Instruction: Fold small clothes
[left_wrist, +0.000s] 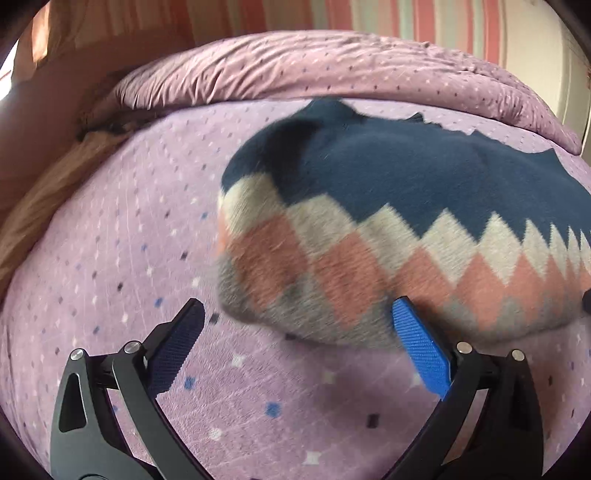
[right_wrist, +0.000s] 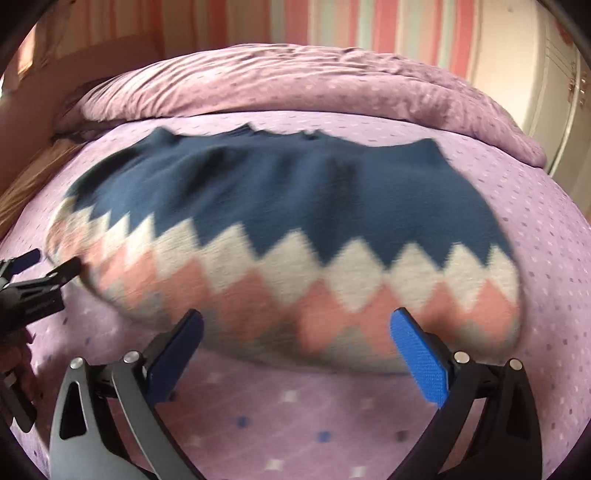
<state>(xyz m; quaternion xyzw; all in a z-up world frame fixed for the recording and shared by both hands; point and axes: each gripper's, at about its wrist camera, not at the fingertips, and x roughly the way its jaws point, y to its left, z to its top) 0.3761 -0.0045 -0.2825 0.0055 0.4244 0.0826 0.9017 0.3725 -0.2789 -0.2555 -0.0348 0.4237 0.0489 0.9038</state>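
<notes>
Both grippers (left_wrist: 297, 314) (right_wrist: 295, 325) gape before blurred sweater (right_wrist: 280, 229).

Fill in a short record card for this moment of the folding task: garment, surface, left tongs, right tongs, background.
garment: knitted sweater, navy above, white, pink and grey zigzag bands below, spread out, motion-blurred
surface: lilac dotted bedsheet
left tongs: open, at the sweater's left hem corner
right tongs: open, at the near hem
background: rumpled purple duvet, striped curtain

Navy knit sweater (right_wrist: 288, 206) with white-pink-grey zigzag hem lies spread flat, blurred.
</notes>
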